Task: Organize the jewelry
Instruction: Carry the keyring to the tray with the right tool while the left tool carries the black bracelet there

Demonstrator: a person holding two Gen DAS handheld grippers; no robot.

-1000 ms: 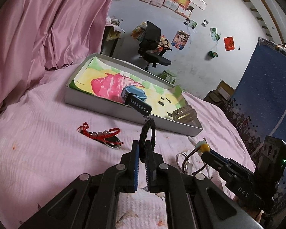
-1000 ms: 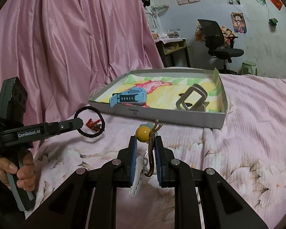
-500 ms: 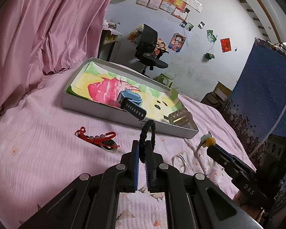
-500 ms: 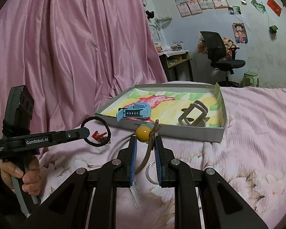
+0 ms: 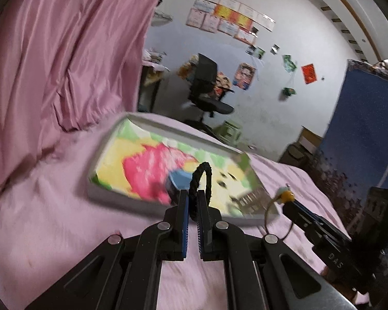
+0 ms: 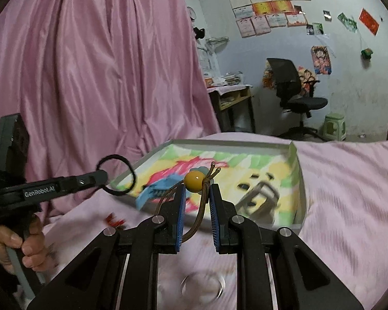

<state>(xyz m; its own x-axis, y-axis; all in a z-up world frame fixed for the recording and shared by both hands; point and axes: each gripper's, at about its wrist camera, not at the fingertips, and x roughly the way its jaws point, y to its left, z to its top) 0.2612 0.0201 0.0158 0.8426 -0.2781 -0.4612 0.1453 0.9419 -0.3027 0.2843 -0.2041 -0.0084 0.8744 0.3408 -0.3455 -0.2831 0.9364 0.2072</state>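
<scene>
Tongs on the left (image 5: 191,201) sit clamped on a black braided loop (image 5: 201,180), which stands upright between the blue pads (image 5: 184,217). Beyond the loop lies the grey tray (image 5: 165,126) on the pink bed (image 5: 38,206), its near wall just ahead of the tips and its floor covered by a bright picture. A blue watch (image 5: 177,180) rests inside near that wall, blurred. Bare sheet spreads to the left of the tray and up to the pink curtain (image 5: 51,51). At the right, the right tongs (image 5: 288,202) carry a yellow bead (image 5: 287,195) over the tray's near corner, with a thin ring (image 5: 279,222) hanging below.

From the right wrist, the right tongs (image 6: 197,199) grip a brown cord (image 6: 200,214) with the bead (image 6: 193,179) riding just above the tips. The tray's (image 6: 230,144) near edge runs under the tips; inside it sit the watch (image 6: 152,193) and a grey clip (image 6: 261,196), both blurred. Open sheet (image 6: 349,193) lies to the right of the tray. At the left, a hand (image 6: 15,245) holds the left tongs (image 6: 103,177), the loop (image 6: 115,174) hanging over the tray's left corner. A red item (image 6: 113,221) shows on the sheet below.
</scene>
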